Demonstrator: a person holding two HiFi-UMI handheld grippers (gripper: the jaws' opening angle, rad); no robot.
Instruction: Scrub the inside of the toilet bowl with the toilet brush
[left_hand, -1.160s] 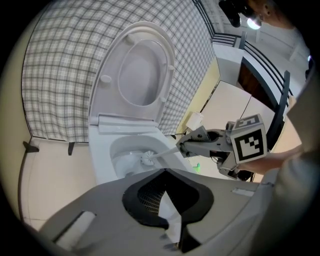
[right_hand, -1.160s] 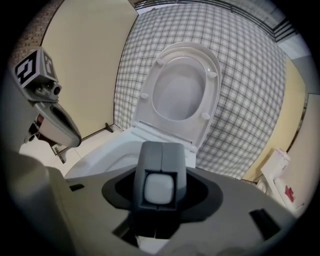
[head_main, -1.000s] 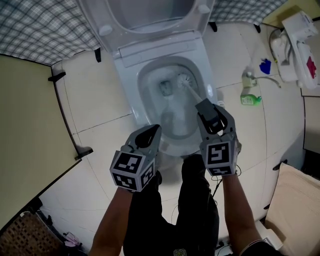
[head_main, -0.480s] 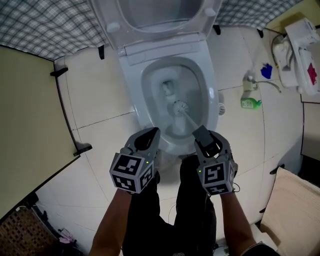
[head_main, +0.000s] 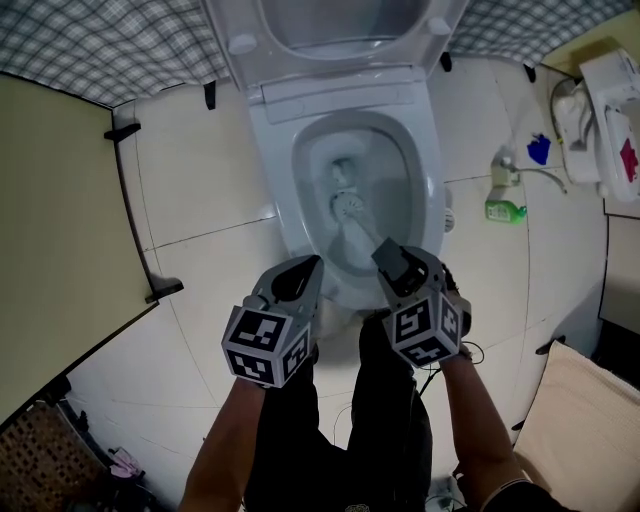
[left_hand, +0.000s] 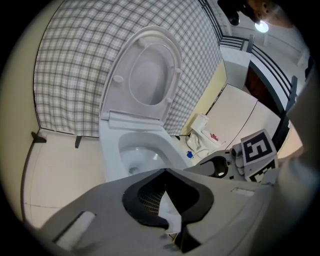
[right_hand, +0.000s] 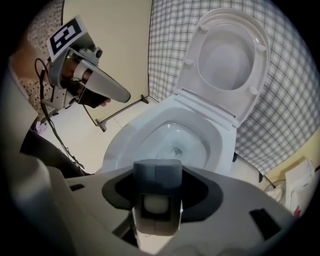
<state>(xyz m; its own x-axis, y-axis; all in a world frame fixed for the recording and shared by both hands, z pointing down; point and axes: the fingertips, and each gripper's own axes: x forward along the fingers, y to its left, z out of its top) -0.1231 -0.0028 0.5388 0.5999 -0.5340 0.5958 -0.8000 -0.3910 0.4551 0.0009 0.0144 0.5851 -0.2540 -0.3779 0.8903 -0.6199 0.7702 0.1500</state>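
The white toilet (head_main: 280, 160) stands with its lid (head_main: 340, 20) raised, bowl open below me. My right gripper (head_main: 395, 262) is shut on the grey handle (head_main: 372, 238) of the toilet brush. Its white bristle head (head_main: 347, 206) sits low inside the bowl, near the middle and just in front of the drain. In the right gripper view the handle's grey block (right_hand: 156, 190) fills the gap between the jaws, above the bowl (right_hand: 175, 140). My left gripper (head_main: 300, 268) hovers at the bowl's front left rim, shut with nothing in it; the bowl (left_hand: 135, 152) lies ahead of it.
A green bottle (head_main: 503, 208) and a blue item (head_main: 539, 149) sit on the tiled floor right of the toilet, beside a white fixture (head_main: 610, 110). A beige partition (head_main: 60, 230) stands at left. A basket (head_main: 40, 460) lies lower left. The person's dark-trousered legs (head_main: 340, 420) stand before the bowl.
The brush head has swept from the bowl's back right to its middle left. The right gripper drew back toward the person. The left gripper stayed put.
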